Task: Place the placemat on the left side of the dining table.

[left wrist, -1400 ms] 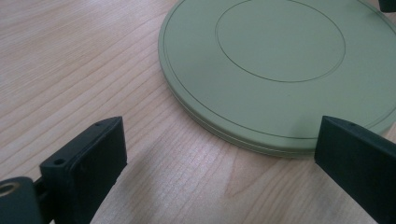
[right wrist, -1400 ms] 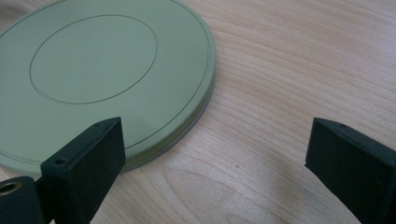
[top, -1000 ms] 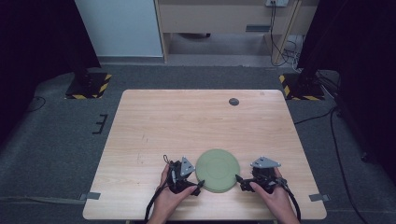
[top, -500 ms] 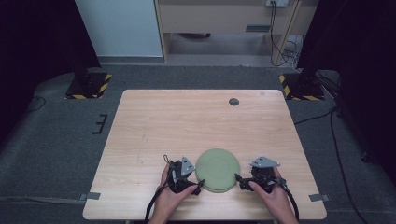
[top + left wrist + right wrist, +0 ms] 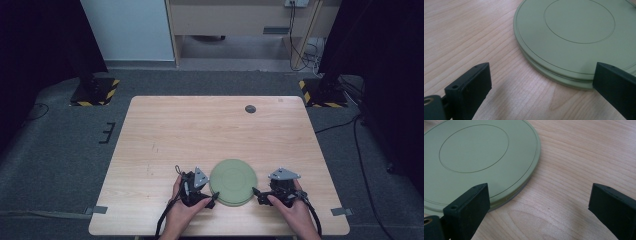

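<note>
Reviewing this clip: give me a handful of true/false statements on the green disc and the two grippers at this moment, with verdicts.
1. The green disc lies flat on the table near the person's edge. True.
2. The left gripper is shut on the disc's rim. False: its jaws stand wide apart, and the rim is not clamped between them.
3. The right gripper is open, with the disc in front of one jaw. True.
4. Both grippers sit on the same side of the disc. False: one flanks it on each side.
5. A small dark round thing sits near the table's far edge. True.
6. The disc is red. False: it is pale green.
</note>
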Tool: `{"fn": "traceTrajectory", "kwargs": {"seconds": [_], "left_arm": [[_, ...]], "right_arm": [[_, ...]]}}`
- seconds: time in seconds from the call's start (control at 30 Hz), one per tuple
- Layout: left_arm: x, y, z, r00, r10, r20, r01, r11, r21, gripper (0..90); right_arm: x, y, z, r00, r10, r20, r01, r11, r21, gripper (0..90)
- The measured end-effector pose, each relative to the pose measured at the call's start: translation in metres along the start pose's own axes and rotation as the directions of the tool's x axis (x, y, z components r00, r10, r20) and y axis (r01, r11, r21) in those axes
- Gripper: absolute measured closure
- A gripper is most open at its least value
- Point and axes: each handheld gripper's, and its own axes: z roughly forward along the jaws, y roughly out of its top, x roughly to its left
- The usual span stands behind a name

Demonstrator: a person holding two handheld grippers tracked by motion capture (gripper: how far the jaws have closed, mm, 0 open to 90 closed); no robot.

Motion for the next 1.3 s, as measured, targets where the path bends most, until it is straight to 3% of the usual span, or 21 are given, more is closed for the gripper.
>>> {"fn": "traceTrajectory", "kwargs": {"seconds": [0.3,0.53,0.93,1.3], "left_arm": [[0.0026,0.0014,0.0032,0.9998,-0.020,0.001,0.020,0.9998,-0.001,0.9],[0.0002,0.0044,0.0042,0.9992,-0.005,-0.040,0.004,1.0000,-0.009,1.6],[-0.0034,0.0047,0.0026,0.9983,0.001,-0.058,-0.002,0.9999,-0.015,4.2],[0.0017,0.0077,0.0078,0.9968,-0.014,-0.079,0.012,0.9996,-0.025,3.9]], "right_arm": [[-0.0016,0.0011,0.0022,0.9997,0.008,0.023,-0.008,1.000,-0.006,2.6],[-0.0026,0.0019,0.0038,0.9989,0.013,0.045,-0.012,1.000,-0.013,2.9],[-0.0012,0.0009,0.0023,0.9998,0.006,0.019,-0.006,1.000,-0.010,4.9],[-0.0020,0.0035,0.0070,0.9981,0.021,0.057,-0.021,1.000,-0.013,1.9]]}}
